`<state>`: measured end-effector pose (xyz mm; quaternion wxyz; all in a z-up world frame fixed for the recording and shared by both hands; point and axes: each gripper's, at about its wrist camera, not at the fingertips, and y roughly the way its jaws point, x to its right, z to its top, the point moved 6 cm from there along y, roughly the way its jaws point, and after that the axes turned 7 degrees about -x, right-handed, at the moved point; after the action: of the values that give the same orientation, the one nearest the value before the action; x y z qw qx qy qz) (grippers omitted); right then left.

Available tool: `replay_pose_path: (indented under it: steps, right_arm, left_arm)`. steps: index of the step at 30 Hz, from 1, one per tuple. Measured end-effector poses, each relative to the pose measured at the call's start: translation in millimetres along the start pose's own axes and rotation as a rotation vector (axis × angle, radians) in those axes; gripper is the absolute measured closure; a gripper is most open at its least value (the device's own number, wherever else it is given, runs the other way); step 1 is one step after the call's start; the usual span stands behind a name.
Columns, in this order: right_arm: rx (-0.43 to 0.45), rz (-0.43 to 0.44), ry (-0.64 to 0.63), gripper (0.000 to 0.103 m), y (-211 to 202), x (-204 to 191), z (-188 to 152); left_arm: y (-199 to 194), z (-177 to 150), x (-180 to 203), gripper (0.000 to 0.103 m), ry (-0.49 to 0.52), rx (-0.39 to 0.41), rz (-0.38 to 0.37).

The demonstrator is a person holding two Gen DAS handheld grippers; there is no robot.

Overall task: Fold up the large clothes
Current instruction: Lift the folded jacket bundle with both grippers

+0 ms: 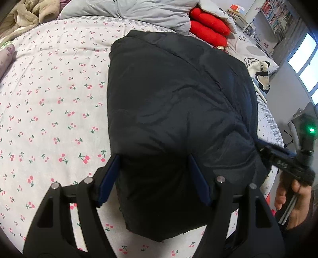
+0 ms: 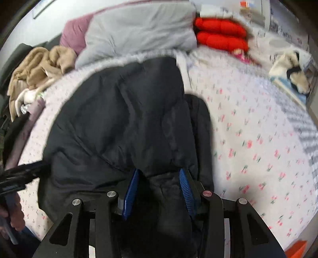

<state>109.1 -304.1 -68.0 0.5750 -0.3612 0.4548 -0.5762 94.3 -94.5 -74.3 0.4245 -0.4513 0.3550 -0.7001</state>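
Note:
A black puffer jacket (image 1: 171,111) lies folded into a thick bundle on the cherry-print bedsheet (image 1: 51,99); it also shows in the right wrist view (image 2: 123,127). My left gripper (image 1: 154,158) is open, its blue pads on either side of the jacket's near end. My right gripper (image 2: 160,172) is open too, its jaws straddling the jacket's near right edge. The right gripper also shows at the right edge of the left wrist view (image 1: 278,156), against the jacket's side.
A grey quilt (image 1: 127,12), red plush cushions (image 1: 208,29) and a beige blanket (image 1: 25,15) lie at the far side of the bed. A patterned pillow (image 1: 252,51) and a white bag (image 1: 260,71) sit far right. The bed's right edge (image 1: 274,127) is close.

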Motion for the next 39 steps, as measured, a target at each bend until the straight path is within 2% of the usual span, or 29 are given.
replay_pose_path:
  steps: [2, 5, 7, 9, 11, 13, 15, 18, 21, 23, 30, 39]
  right_arm:
    - [-0.061, 0.031, 0.04, 0.06, 13.9, 4.4, -6.4]
    - [-0.064, 0.045, 0.044, 0.059, 14.2, 5.8, -8.7]
    - [-0.051, 0.057, 0.053, 0.055, 8.3, 9.2, -7.4]
    - [-0.032, 0.068, 0.088, 0.047, -0.1, 16.3, -6.6]
    - [0.005, 0.123, 0.121, 0.04, -11.6, 23.5, -5.0]
    - [0.023, 0.168, 0.154, 0.026, -18.6, 30.2, -4.9]
    - [0.02, 0.194, 0.188, 0.025, -18.0, 37.5, -7.0]
    - [-0.031, 0.237, 0.247, 0.025, -4.3, 48.8, -13.0]
    - [-0.088, 0.347, 0.338, 0.023, 12.7, 55.3, -17.7]
    - [-0.115, 0.383, 0.372, 0.02, 23.4, 57.3, -19.5]
    - [-0.124, 0.42, 0.388, 0.016, 33.7, 61.1, -14.9]
    - [-0.138, 0.489, 0.43, 0.01, 54.4, 72.9, -13.9]
  left_arm:
    - [0.5, -1.0, -2.2, 0.028, -0.008, -0.011, -0.012]
    - [3.2, -2.5, -9.2, 0.021, -0.044, -0.026, -0.033]
    - [5.4, -3.6, -15.6, 0.02, -0.089, -0.042, -0.063]
    - [6.0, -6.7, -20.4, 0.02, -0.118, -0.05, -0.086]
    - [6.0, -9.4, -21.4, 0.019, -0.132, -0.055, -0.1]
    - [6.8, -12.5, -23.3, 0.018, -0.146, -0.065, -0.116]
    - [9.1, -17.0, -25.7, 0.016, -0.171, -0.077, -0.145]
    - [15.1, -24.5, -28.0, 0.015, -0.214, -0.106, -0.197]
    - [18.4, -29.3, -29.1, 0.012, -0.24, -0.118, -0.23]
    - [20.5, -31.4, -30.6, 0.008, -0.251, -0.114, -0.229]
    - [34.2, -36.6, -30.7, 0.001, -0.309, -0.15, -0.312]
    - [39.5, -38.7, -17.4, 0.001, -0.309, -0.158, -0.381]
